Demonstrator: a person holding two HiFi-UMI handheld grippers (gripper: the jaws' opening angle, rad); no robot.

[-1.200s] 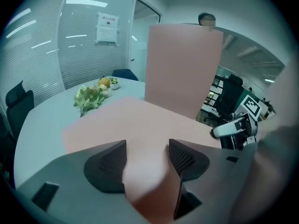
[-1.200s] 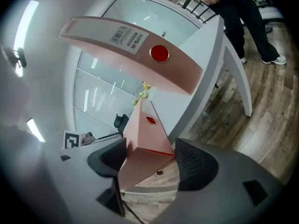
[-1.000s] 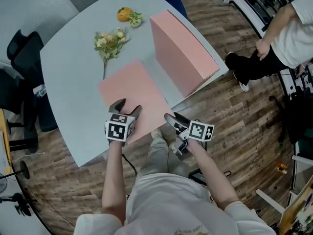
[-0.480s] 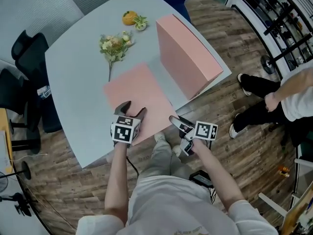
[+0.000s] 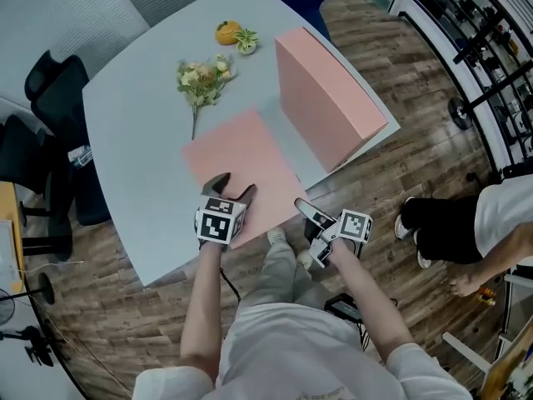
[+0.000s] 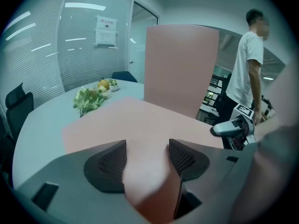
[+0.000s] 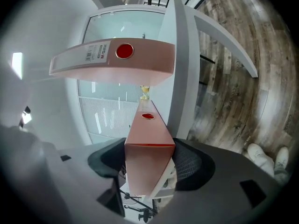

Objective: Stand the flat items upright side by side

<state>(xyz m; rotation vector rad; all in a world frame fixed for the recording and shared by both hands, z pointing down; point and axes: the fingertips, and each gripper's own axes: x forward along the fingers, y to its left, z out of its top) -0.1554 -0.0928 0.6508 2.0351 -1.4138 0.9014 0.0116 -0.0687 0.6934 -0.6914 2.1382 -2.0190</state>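
Observation:
A pink binder [image 5: 241, 167] lies flat on the pale grey table [image 5: 141, 157], near its front edge. A second pink binder [image 5: 329, 98] stands upright behind it to the right; the right gripper view shows its spine [image 7: 117, 62] with a label and a red dot. My left gripper [image 5: 233, 186] is shut on the flat binder's near edge, and pink cover [image 6: 140, 125] fills the space between its pads. My right gripper [image 5: 308, 222] is shut on the flat binder's spine end [image 7: 149, 146] at the near right corner.
A bunch of flowers [image 5: 202, 77] and an orange [image 5: 228, 32] lie at the table's far side. Black chairs [image 5: 42, 82] stand on the left. A person [image 5: 491, 232] stands on the wooden floor at the right, near metal racks [image 5: 475, 32].
Both grippers stay at the flat binder's near edge. The person at the right has walked from the far right toward the near right. The view has shifted slightly.

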